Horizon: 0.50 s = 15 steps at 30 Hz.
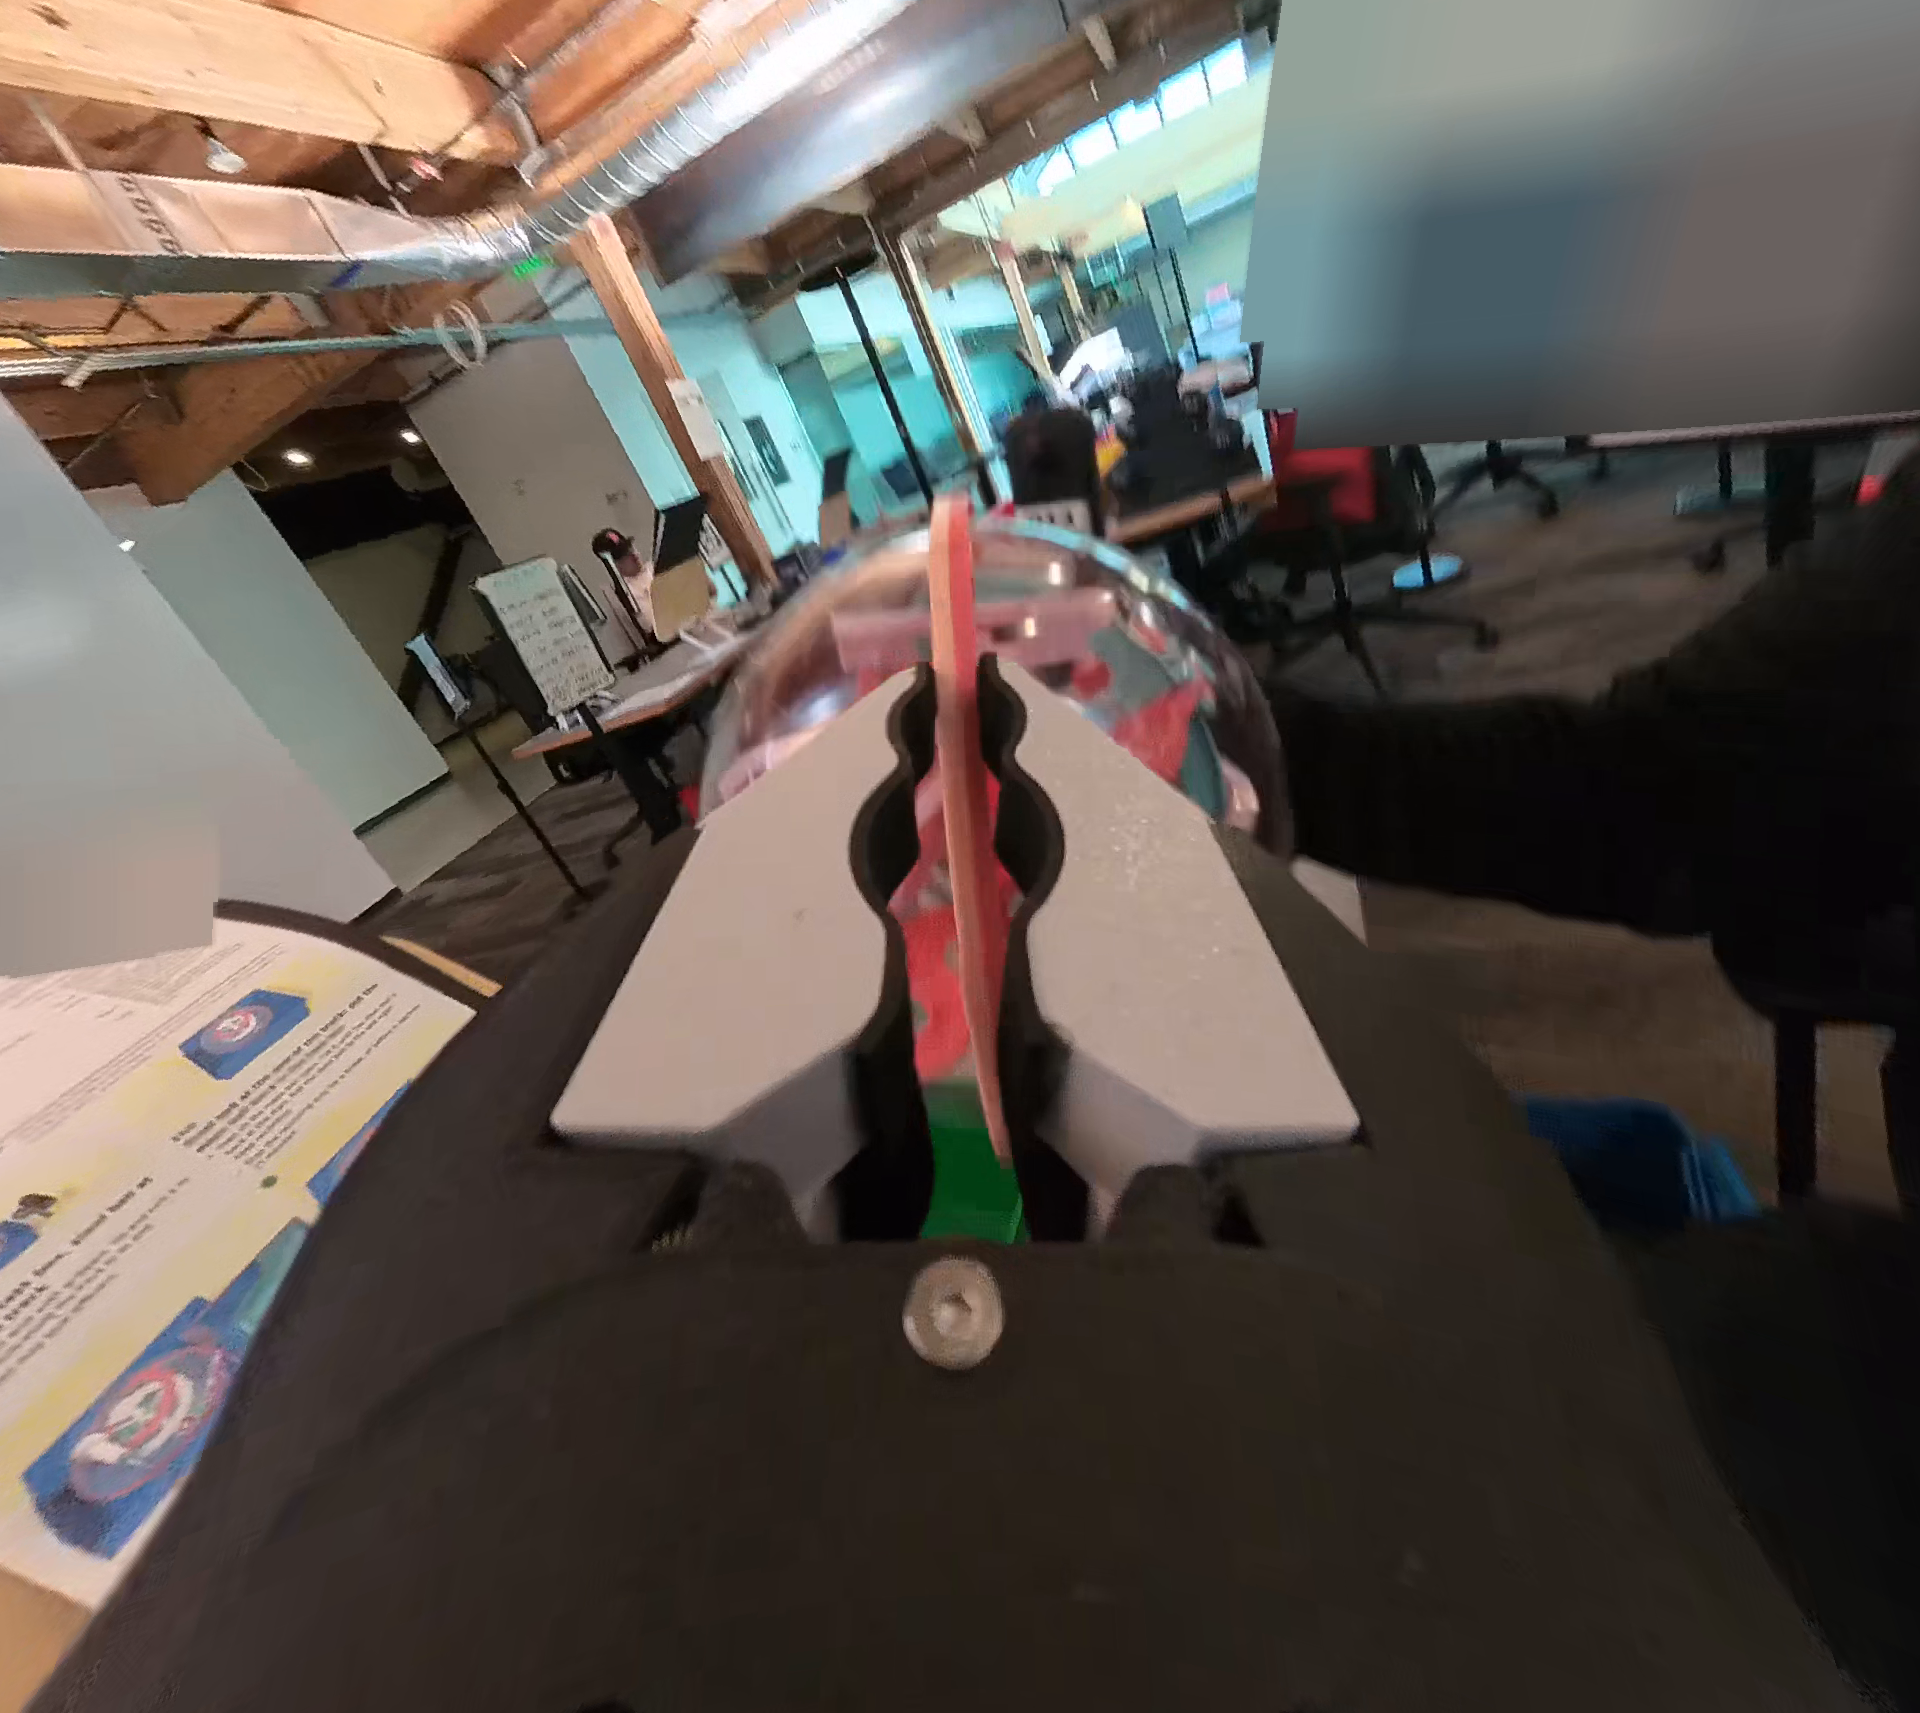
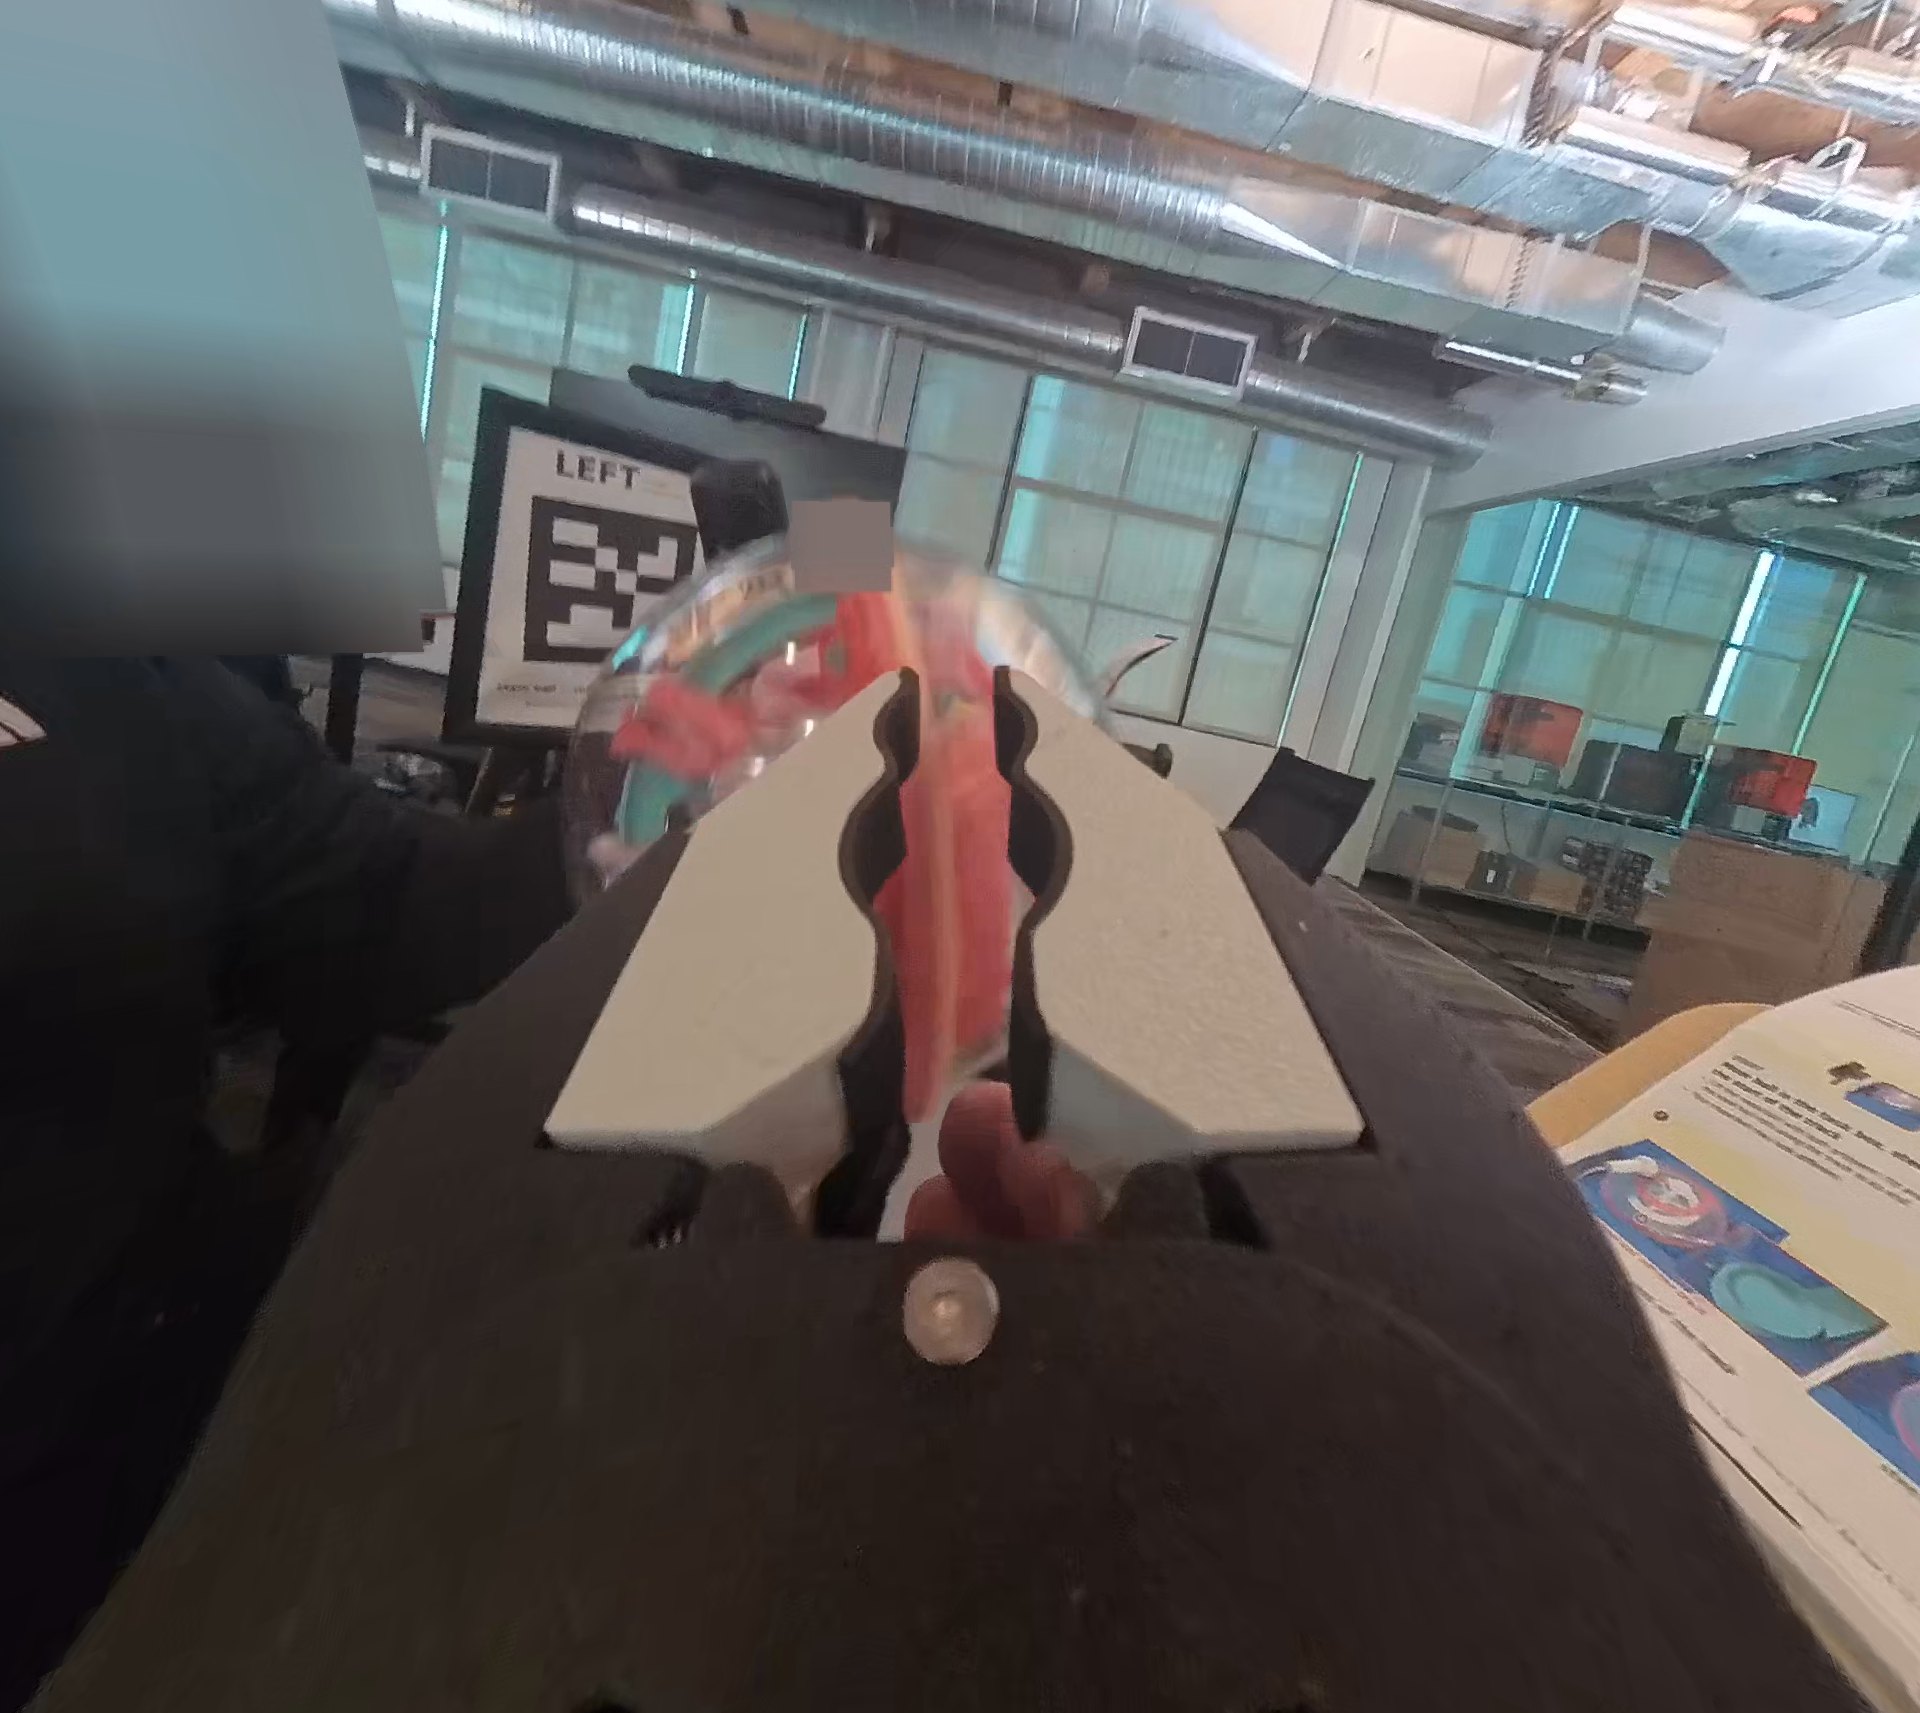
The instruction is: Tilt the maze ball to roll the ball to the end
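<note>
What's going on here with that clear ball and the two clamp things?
A person is holding a clear maze ball up in the air with two hand-held grippers. The left gripper has its fingers closed on the ball's orange rim, and the right gripper takes the rim from the other side. Coloured tracks show inside. A printed instruction sheet lies on the table below.

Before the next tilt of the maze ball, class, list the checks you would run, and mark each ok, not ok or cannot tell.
1. Left gripper closed on the red rim of the maze ball: ok.
2. Right gripper pressing on the rim: cannot tell, blurred.
3. Clear shell intact: ok.
4. Small ball's place on the track: cannot tell.
5. Instruction sheet clear of the grippers: ok.
</note>
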Tool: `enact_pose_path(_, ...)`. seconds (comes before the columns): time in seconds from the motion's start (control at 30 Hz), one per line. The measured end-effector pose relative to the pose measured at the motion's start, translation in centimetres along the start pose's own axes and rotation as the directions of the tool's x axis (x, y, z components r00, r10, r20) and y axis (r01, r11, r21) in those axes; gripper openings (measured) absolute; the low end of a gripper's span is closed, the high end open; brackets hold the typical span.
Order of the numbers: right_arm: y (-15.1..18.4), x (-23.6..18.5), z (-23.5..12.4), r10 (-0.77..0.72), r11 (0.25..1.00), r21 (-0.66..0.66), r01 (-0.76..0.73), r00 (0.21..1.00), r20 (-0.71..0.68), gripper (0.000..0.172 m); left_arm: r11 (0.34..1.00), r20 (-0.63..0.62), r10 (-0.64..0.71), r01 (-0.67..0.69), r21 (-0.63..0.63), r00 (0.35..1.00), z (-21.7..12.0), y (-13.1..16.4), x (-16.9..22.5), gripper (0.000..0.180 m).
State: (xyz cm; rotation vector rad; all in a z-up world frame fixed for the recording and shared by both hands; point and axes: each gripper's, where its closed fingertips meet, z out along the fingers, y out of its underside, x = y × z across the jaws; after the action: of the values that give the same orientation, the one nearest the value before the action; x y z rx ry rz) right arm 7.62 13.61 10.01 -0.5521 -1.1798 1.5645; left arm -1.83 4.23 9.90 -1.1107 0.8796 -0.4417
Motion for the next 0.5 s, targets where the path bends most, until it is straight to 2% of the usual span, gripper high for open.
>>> enact_pose_path(0.07,2.1,0.1,0.5,-0.028,0.994,-0.108,0.025,0.999,-0.035,0.001,0.995,-0.05,0.013,-0.018,-0.097,0.999,1.2,1.9,1.4,0.006)
enact_pose_path(0.1,3.3,-0.3,0.7,-0.013,0.992,-0.124,0.01,1.0,-0.027,0.0,0.983,-0.069,0.017,-0.03,-0.182,0.997,1.7,4.1,2.1,0.006)
enact_pose_path(0.13,4.6,-0.6,0.8,0.023,0.991,-0.133,-0.027,0.999,-0.032,0.0,0.981,-0.078,-0.001,-0.014,-0.195,0.997,2.1,5.8,2.9,0.007)
enact_pose_path(0.17,6.4,-0.7,0.8,0.042,0.983,-0.177,-0.051,0.998,-0.052,0.0,0.97,-0.096,-0.082,0.058,-0.236,0.992,2.3,7.9,3.8,0.007)
enact_pose_path(0.23,9.7,-0.9,0.1,0.085,0.966,-0.238,-0.104,0.992,-0.092,0.0,0.93,-0.066,-0.062,0.034,-0.366,0.996,1.5,13.1,4.1,0.006)
enact_pose_path(0.27,11.4,-0.9,-0.6,0.107,0.95,-0.28,-0.137,0.987,-0.117,0.0,0.919,-0.054,-0.087,0.06,-0.389,0.995,1.0,14.9,4.2,0.006)
enact_pose_path(0.3,13.4,-1.0,-1.4,0.098,0.928,-0.345,-0.141,0.985,-0.14,0.0,0.914,-0.055,-0.123,0.091,-0.395,0.991,0.7,16.1,4.6,0.006)
enact_pose_path(0.37,16.4,-1.7,-3.0,0.081,0.878,-0.455,-0.145,0.984,-0.157,0.002,0.894,-0.07,-0.072,0.033,-0.448,0.995,0.5,18.4,5.8,0.006)
enact_pose_path(0.5,20.1,-4.1,-4.6,0.064,0.779,-0.614,-0.125,0.991,-0.12,0.011,0.87,-0.08,0.045,-0.078,-0.487,0.996,0.0,19.7,6.5,0.006)
